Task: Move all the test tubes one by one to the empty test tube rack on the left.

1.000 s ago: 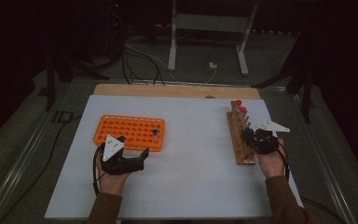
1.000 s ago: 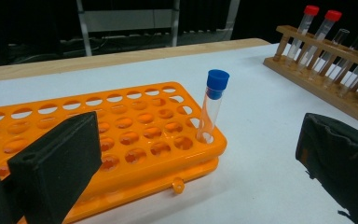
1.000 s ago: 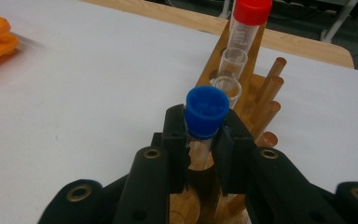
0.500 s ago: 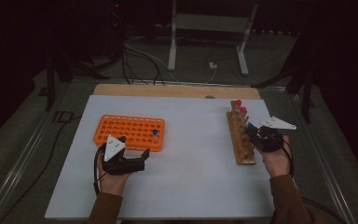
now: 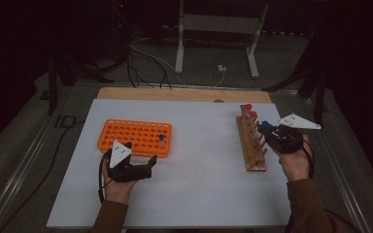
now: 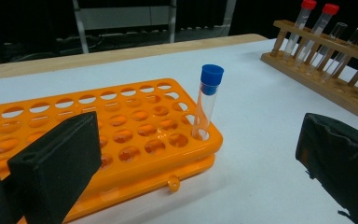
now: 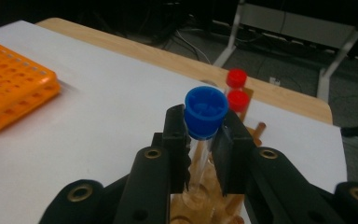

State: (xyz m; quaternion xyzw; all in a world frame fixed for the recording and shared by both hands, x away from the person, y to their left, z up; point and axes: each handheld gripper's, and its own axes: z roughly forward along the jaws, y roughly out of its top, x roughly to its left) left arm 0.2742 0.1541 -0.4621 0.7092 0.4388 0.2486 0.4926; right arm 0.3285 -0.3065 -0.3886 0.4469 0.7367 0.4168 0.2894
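Worktop (image 5: 199, 194): white sheet over a wooden board, its bare wooden edge showing along the far side.
Wooden rack (image 5: 252, 145): long and narrow, on the right half of the worktop, running away from the person; two red-capped tubes (image 5: 250, 110) stand at its far end, clear uncapped tubes behind them in the left gripper view.
Orange rack (image 5: 135, 137): flat tray of round holes on the left half of the worktop, well apart from the wooden rack.
Blue-capped tube in orange rack (image 6: 206, 102): upright in a hole at the near right corner, leaning slightly.
Right gripper (image 7: 200, 140): held over the near-middle part of the wooden rack; fingers (image 7: 175, 140) clamped on either side of a clear tube.
Held tube (image 7: 206, 109): blue cap just above the fingertips, body upright between the fingers, lower end down at the wooden rack's holes; whether it has cleared the hole cannot be told.
Left gripper (image 5: 135, 165): low over the worktop, just in front of the orange rack's near edge; fingers (image 6: 60, 158) spread wide, nothing between them, the blue-capped tube ahead of them.
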